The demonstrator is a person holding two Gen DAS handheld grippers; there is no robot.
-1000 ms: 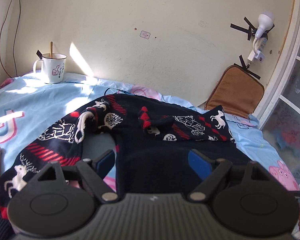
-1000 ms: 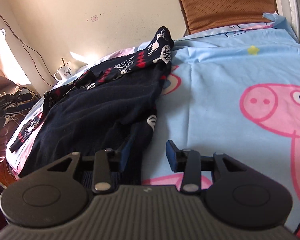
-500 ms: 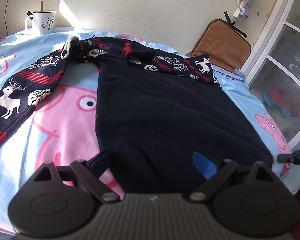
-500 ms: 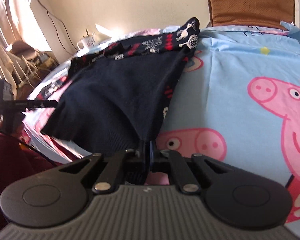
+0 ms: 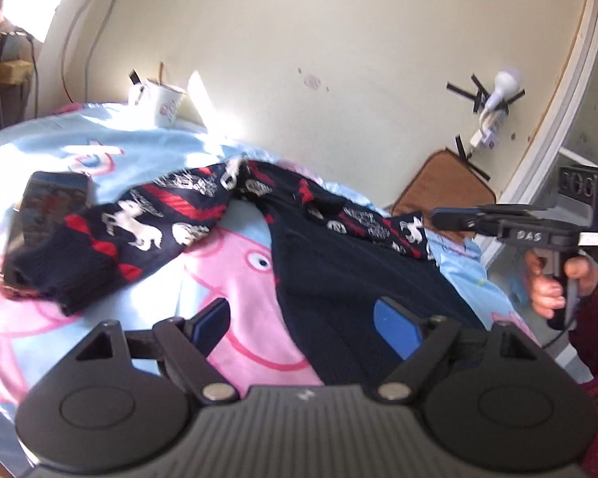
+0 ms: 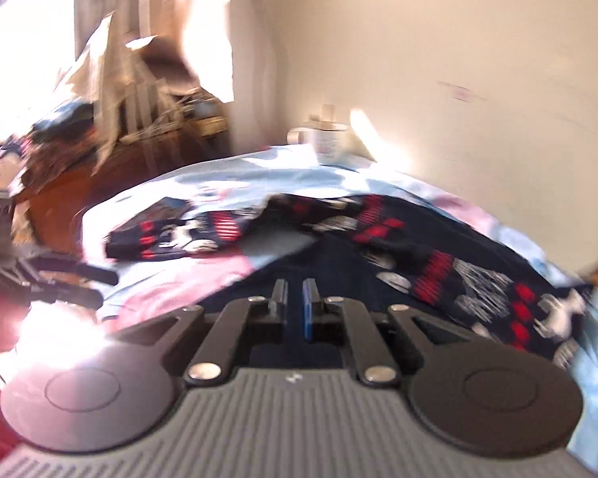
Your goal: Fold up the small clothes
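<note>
A dark navy sweater [image 5: 339, 271] with red and white patterned sleeves lies spread on the pig-print blue sheet [image 5: 99, 151]. Its left sleeve [image 5: 111, 231] stretches toward the left. My left gripper [image 5: 301, 320] is open and empty, low over the sweater's bottom hem. My right gripper [image 6: 295, 298] has its jaws nearly together with a thin gap; nothing shows between them, and it hovers above the sweater's body [image 6: 339, 263]. The right gripper also shows in the left wrist view [image 5: 450, 217], held in a hand at the right, above the bed.
A white mug [image 5: 165, 103] stands at the far left by the wall. A phone [image 5: 52, 203] lies on the sheet beside the left sleeve. A brown cushion [image 5: 438, 183] leans at the far right. Furniture clutter [image 6: 99, 127] stands beyond the bed's left edge.
The right gripper let go of the sweater's edge, lifted and swung left; its view is blurred. The left gripper stayed open and tilted, now seeing more of the left sleeve.
</note>
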